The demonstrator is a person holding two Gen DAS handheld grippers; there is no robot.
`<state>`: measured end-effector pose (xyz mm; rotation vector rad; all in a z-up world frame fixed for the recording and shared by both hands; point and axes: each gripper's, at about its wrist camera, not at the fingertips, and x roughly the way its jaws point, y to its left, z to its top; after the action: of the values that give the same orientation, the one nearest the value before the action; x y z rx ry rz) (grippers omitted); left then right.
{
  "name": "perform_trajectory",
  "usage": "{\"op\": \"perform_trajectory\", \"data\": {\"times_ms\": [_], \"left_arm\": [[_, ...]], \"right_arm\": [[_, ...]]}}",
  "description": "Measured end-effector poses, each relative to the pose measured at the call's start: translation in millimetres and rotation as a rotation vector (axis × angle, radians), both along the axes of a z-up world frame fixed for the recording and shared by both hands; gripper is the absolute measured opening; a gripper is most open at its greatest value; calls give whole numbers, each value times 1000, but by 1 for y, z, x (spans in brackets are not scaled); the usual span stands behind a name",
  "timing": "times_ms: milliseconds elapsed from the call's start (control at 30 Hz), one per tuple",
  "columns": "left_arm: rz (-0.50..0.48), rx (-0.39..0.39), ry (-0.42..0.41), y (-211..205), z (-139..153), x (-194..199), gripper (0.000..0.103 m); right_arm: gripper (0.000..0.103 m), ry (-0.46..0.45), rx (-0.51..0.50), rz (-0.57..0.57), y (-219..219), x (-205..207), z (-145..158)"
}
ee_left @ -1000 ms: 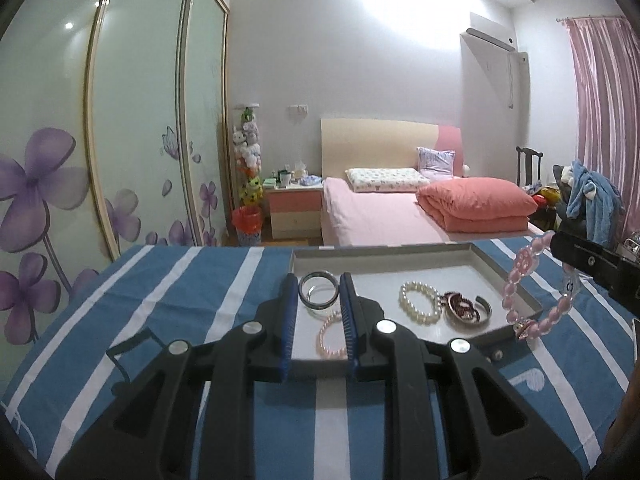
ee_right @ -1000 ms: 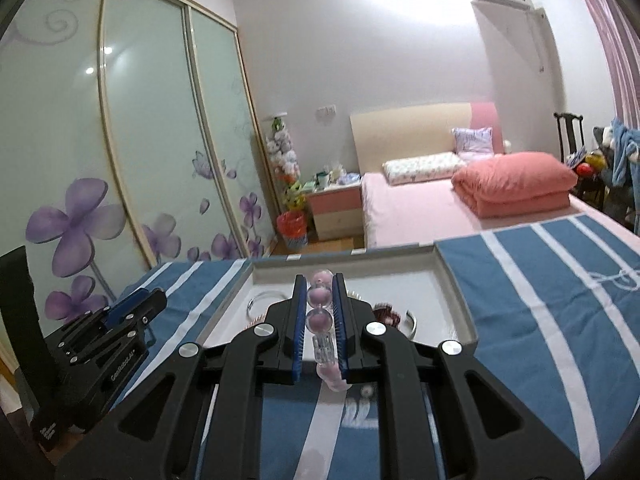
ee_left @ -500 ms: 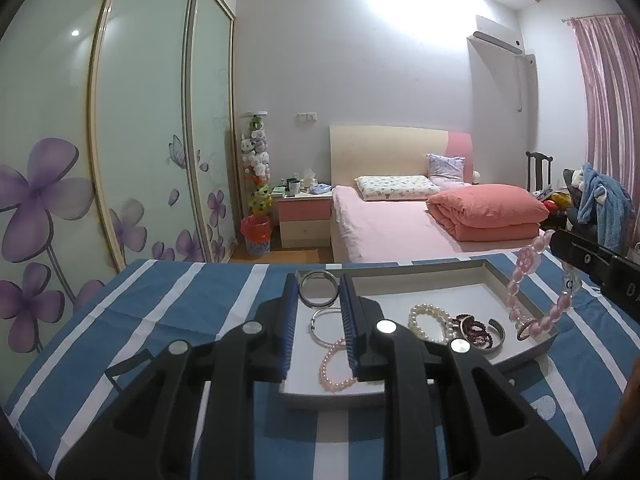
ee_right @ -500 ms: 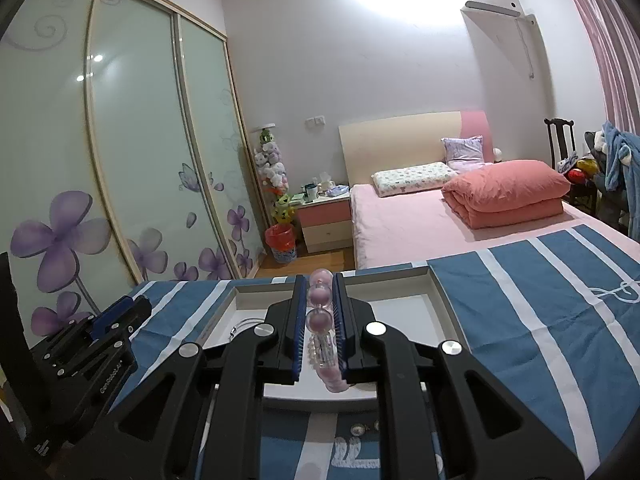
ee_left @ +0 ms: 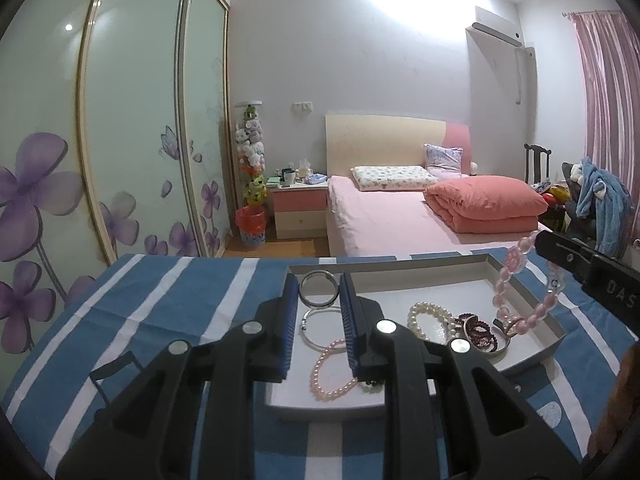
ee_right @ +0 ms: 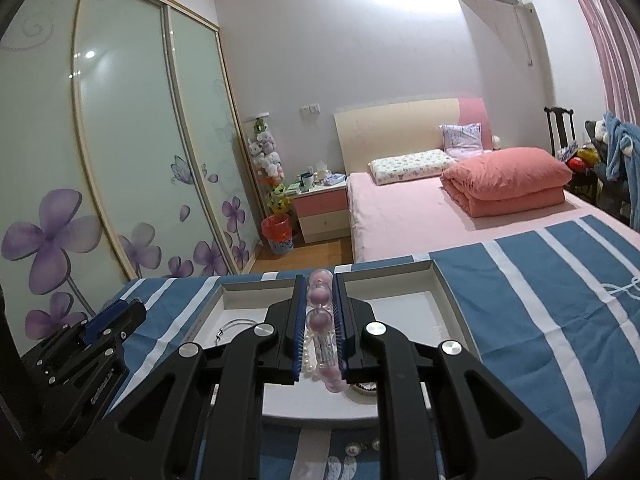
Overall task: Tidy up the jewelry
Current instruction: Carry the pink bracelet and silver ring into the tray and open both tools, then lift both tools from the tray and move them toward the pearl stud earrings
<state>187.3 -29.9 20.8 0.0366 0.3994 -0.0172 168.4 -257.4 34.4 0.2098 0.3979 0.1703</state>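
**Both grippers loaded above the jewelry tray**

Much of the tray is blocked from my right wrist view: my own gripper body covers its lower centre, so I only catch a thin silver bangle (ee_right: pixel 236 326) at left and a sliver of dark beads at the lower right. In the left wrist view the right gripper (ee_left: pixel 536 242) is cut off by the frame's right edge, and I cannot read its fingertips there. The dark red bead cluster (ee_left: pixel 476 326) in the tray is too tangled to sort out.

The tray (ee_left: pixel 532 304), shallow and white with a grey rim, sits on a blue-and-white striped cloth (ee_left: pixel 168 300). Behind it, centre frame, is a bed (ee_left: pixel 384 216) with pink sheets and a folded coral quilt (ee_left: pixel 484 204); flower-printed sliding doors (ee_left: pixel 132 120) fill the left side.

My left gripper (ee_left: pixel 319 292) has its blue pads closed onto a silver metal ring (ee_left: pixel 319 289), held upright over the tray's near-left part. My right gripper (ee_right: pixel 320 308) is clamped on a pink bead bracelet (ee_right: pixel 320 320), which hangs as a loop (ee_left: pixel 524 288) over the tray's right side. Lying in the tray are a pink pearl strand (ee_left: pixel 332 372) and a white pearl bracelet (ee_left: pixel 426 316).
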Motion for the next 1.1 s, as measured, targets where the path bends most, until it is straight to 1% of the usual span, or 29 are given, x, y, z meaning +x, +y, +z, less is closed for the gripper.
{"op": "perform_trajectory", "data": {"times_ms": [100, 233, 500, 700, 733, 767, 800, 833, 1100], "left_arm": [[-21, -18, 14, -4, -2, 12, 21], [-40, -23, 31, -9, -5, 23, 21], [-63, -26, 58, -19, -15, 41, 22], [-72, -39, 95, -21, -25, 56, 23], [-74, -43, 99, -21, -27, 58, 24], [-73, -45, 102, -21, -28, 58, 27], [-71, -46, 103, -20, -28, 60, 32], [-69, -47, 98, -18, -28, 59, 35], [-51, -58, 74, -3, -21, 47, 35]], "right_arm": [[14, 16, 10, 4, -1, 11, -2], [14, 39, 13, 12, -1, 25, -7], [14, 94, 40, 32, -2, 45, -20], [15, 146, 33, 29, -5, 60, -28], [21, 146, 36, 26, -6, 60, -28], [32, 143, 38, 20, -9, 59, -27], [36, 137, 39, 13, -11, 57, -26], [38, 126, 39, 3, -13, 54, -25], [38, 122, 39, -34, -30, 37, -22]]}}
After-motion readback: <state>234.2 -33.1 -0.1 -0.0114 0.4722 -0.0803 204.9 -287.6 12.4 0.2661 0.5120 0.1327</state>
